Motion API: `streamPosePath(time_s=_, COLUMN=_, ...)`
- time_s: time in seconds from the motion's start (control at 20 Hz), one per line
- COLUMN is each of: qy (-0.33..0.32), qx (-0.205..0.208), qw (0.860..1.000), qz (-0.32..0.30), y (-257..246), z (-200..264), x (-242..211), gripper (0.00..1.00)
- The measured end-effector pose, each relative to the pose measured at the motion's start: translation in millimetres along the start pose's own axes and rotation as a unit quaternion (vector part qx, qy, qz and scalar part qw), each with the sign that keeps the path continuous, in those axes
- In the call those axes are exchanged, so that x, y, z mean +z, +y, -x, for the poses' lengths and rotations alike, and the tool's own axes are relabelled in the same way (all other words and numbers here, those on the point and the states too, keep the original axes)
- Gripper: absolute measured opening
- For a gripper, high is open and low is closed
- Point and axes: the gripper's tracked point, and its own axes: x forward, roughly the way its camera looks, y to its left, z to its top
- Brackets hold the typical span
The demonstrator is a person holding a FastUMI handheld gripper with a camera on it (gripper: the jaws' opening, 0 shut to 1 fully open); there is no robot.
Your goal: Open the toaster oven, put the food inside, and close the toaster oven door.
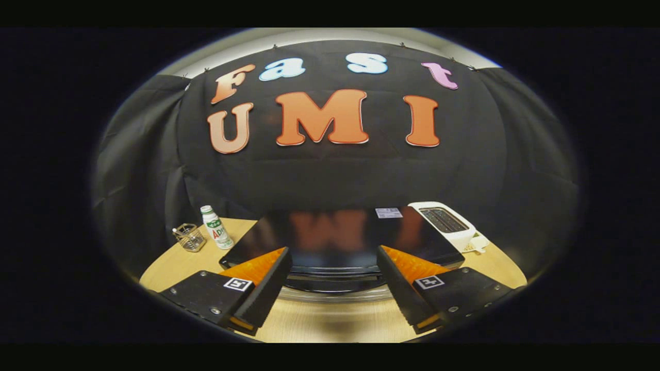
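The hand-held gripper [334,281] was held spread wide and empty above the bench [330,322]. The toaster oven [340,242] was seen just ahead, between the fingers, its door shut.

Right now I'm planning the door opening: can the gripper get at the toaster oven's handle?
Probably yes. The gripper is open, and the handle of the toaster oven lies just ahead between its fingers with nothing between.

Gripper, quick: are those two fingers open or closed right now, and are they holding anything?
Gripper: open, holding nothing; its fingers are spread just in front of the black toaster oven.
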Motion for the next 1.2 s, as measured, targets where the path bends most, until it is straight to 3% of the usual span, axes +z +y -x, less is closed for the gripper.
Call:
streamPosePath(time_s=0.2, qy=0.017, qx=0.001, qw=1.0, qz=0.022, y=4, z=-8, x=-13, gripper=0.99)
streamPosePath(time_s=0.7, qy=0.037, qx=0.005, qw=0.999, qz=0.009, y=4, z=-4, x=-27, gripper=0.99)
streamPosePath(time_s=1.2, qy=0.029, qx=0.007, qw=0.999, qz=0.019, y=6, z=31, x=-39, gripper=0.99)
